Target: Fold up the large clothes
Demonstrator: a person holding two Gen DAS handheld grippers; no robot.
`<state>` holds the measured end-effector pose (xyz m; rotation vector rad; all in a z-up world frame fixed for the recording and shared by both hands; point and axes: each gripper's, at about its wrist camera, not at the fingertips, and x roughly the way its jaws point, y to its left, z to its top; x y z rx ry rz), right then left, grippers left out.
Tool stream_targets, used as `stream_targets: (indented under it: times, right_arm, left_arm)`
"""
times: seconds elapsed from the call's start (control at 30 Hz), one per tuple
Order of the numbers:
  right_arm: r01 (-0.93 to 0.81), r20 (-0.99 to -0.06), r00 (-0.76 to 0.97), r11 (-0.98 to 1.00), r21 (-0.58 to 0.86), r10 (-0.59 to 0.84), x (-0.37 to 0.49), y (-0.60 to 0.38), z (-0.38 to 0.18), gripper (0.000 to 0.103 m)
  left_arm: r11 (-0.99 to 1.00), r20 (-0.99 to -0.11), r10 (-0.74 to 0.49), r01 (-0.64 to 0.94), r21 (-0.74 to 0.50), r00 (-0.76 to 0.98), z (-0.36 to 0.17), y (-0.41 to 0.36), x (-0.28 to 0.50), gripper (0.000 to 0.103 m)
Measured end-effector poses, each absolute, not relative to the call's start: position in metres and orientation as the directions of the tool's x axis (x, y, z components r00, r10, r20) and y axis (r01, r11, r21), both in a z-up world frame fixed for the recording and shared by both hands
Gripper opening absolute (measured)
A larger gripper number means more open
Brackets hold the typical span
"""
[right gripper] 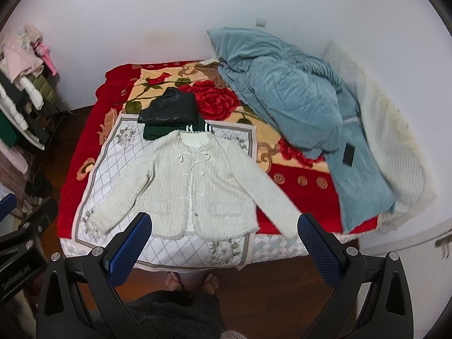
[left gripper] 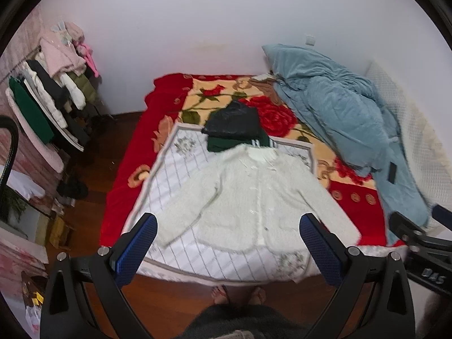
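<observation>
I see the white cardigan (right gripper: 192,189) lying flat and face-up on the patterned white mat (right gripper: 113,152) at the bed's near edge, sleeves spread out to both sides, collar touching a folded dark stack (right gripper: 172,118) behind it. Both my left gripper (left gripper: 228,243) and right gripper (right gripper: 224,240) hang above the floor with jaws spread wide, holding nothing (blue quilt (right gripper: 296,107) heaped along the bed's right side).

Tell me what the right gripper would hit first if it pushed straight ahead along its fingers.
Most likely the white cardigan, spread flat on the bed. The right gripper is open above its lower hem with nothing showing in between. Depth is hard to judge through the fisheye.
</observation>
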<state>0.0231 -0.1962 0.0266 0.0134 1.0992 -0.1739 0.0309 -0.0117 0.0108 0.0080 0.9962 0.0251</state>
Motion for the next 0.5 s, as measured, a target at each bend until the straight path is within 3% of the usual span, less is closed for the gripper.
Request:
stream_targets:
  times: [0.23, 0.3, 0.33, 0.5]
  right_arm:
    - [0.367, -0.913, 0.397, 0.928, 0.064, -0.094, 0.049, -0.267, -0.067, 0.101]
    - [0.462, -0.928, 0.361, 0.882, 0.093, -0.092, 0.05, -0.299, -0.105, 0.081]
    - [0.519, -0.937, 0.341, 0.846, 0.122, -0.074, 0.05, -0.323, -0.13, 0.065]
    - [0.761, -0.959, 0.283, 0.61, 0.223, -0.002, 0.025, -0.424, -0.248, 0.061]
  left_arm:
    - [0.994, -0.815, 0.104, -0.041, 0.098, 0.57, -0.063, -0.006, 0.085, 0.103]
    - [0.991, -0.818, 0.129, -0.043, 0.127, 0.56, -0.089, -0.01, 0.1, 0.103]
    - [0.988, -0.824, 0.148, -0.044, 0.148, 0.547, -0.104, -0.014, 0.109, 0.103]
    - [0.979, -0.856, 0.194, -0.038, 0.201, 0.48, -0.177, -0.035, 0.135, 0.103]
